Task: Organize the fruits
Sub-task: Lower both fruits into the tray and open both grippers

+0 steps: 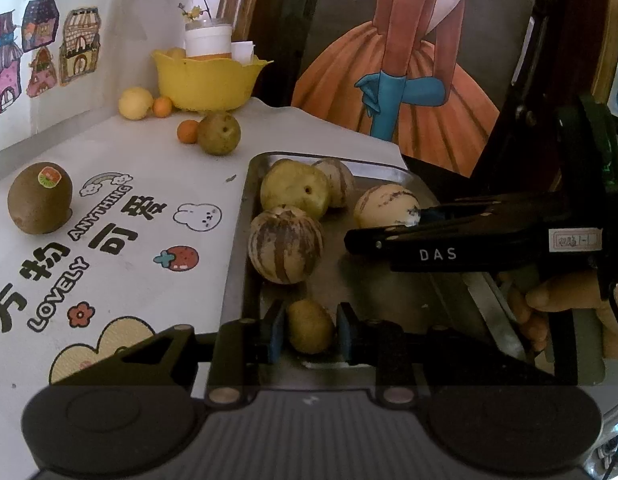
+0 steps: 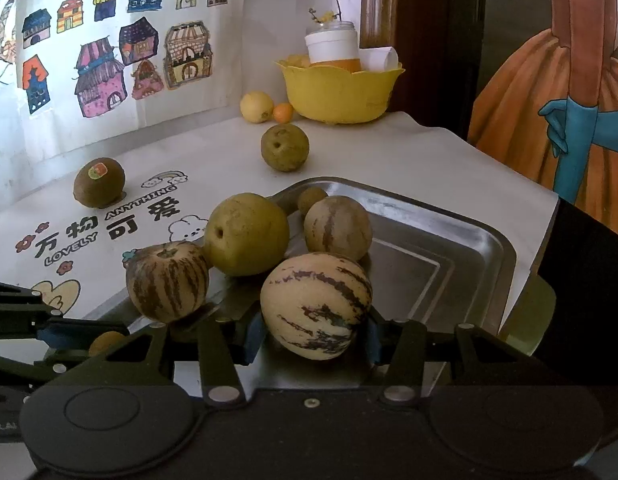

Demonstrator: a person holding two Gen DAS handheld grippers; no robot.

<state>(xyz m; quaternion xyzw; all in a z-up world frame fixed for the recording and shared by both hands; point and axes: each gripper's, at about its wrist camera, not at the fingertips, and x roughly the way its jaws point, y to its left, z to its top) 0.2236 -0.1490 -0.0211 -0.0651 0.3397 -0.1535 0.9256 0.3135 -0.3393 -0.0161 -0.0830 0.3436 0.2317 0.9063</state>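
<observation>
One kiwi [image 1: 40, 197] sits alone on the printed tablecloth [image 1: 149, 160], far left of the metal tray [image 1: 245, 240]. At the tray's near edge the left gripper [image 1: 311, 330] is clenched around a small yellow-green fruit [image 1: 310, 326]. Further right, the right gripper [image 2: 313, 330] grasps a striped melon [image 2: 316, 305] over the tray, beside three more fruits.

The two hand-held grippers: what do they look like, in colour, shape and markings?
Both are matte black, each with two angular fingers tipped with blue pads. In the left wrist view, the left hand-held gripper has a ribbed grey base between two round black discs. The right hand-held gripper carries white letters "DAS" and a small handwritten label. A bare hand shows no sleeve.
</observation>
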